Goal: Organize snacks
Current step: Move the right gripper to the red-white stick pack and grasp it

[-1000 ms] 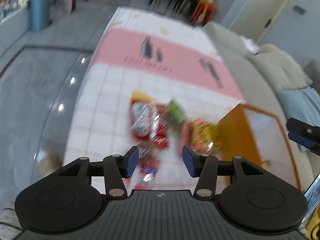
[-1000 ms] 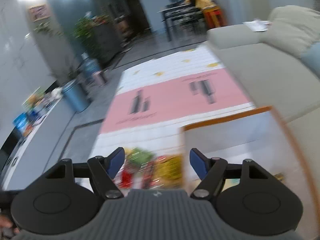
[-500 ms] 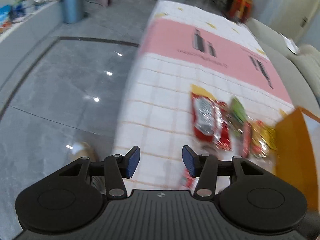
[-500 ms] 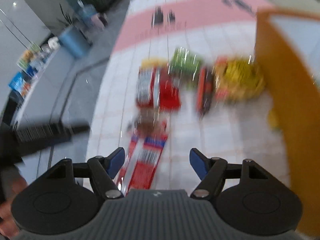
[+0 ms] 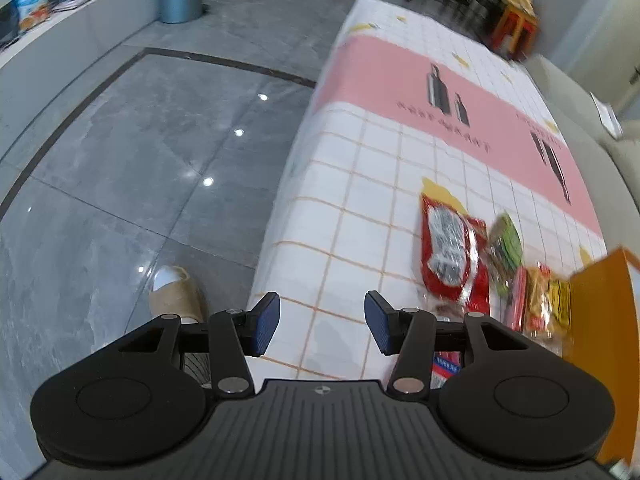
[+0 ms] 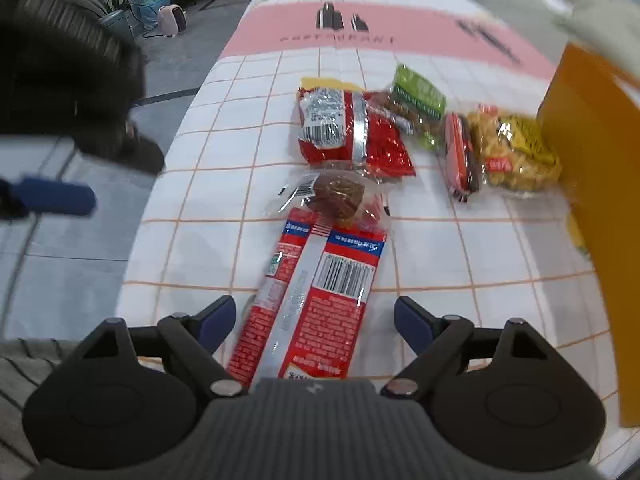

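Several snack packs lie on the tiled tablecloth (image 6: 460, 264). A long red and white pack (image 6: 316, 300) lies lengthwise below my right gripper (image 6: 314, 322), whose jaws are opening on either side of it without touching. Beyond it sit a clear-wrapped brown pastry (image 6: 338, 196), a red bag (image 6: 348, 128), a green pack (image 6: 420, 94), a thin red pack (image 6: 460, 156) and a yellow bag (image 6: 516, 152). My left gripper (image 5: 322, 322) hovers open over the table's left edge with nothing between its fingers; the red bag (image 5: 452, 252) lies to its right.
An orange box (image 6: 596, 184) stands at the right of the snacks, also seen as the orange box (image 5: 604, 340) in the left wrist view. Grey tiled floor (image 5: 140, 160) drops off left of the table. A person's slippered foot (image 5: 178, 296) is below. A sofa (image 5: 624, 160) lies at the right.
The right gripper dropped toward the snacks and its jaws widened around the long red pack. The left gripper swung left toward the table edge, still open.
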`<state>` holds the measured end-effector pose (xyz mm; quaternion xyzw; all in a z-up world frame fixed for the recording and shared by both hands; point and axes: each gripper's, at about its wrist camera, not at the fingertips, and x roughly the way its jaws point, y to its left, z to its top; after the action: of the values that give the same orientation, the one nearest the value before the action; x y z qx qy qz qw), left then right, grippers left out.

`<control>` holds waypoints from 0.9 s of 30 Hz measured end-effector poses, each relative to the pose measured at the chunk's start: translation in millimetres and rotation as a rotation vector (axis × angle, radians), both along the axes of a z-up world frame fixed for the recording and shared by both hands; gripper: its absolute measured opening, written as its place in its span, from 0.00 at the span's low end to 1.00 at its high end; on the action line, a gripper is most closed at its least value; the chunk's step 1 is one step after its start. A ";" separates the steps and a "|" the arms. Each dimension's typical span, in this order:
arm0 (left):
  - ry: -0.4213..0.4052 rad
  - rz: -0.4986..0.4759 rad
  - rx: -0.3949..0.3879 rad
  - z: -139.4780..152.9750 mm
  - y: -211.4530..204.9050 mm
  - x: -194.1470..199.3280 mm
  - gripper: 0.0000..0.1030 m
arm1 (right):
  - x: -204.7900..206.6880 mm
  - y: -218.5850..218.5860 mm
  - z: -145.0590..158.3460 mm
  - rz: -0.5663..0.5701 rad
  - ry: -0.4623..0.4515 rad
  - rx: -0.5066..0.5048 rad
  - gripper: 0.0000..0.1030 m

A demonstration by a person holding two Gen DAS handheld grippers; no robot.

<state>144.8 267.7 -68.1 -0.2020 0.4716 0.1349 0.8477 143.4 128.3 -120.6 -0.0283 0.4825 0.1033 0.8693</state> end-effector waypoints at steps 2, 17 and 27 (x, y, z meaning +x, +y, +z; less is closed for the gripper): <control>-0.019 0.019 0.004 2.1 2.4 -3.6 0.56 | -8.4 -1.0 -3.0 0.018 -0.065 -0.005 0.79; -0.075 -0.095 -0.033 3.2 -15.8 -2.7 0.56 | -14.6 -80.1 3.0 -0.016 -0.050 0.033 0.41; -0.121 -0.297 -0.078 0.9 -59.9 7.0 0.56 | -0.9 -124.6 -3.0 -0.105 -0.070 0.033 0.41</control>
<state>151.7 207.9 -67.2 -0.1704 0.4490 -0.0229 0.8768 142.5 3.7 -123.6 0.0077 0.4511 0.0642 0.8902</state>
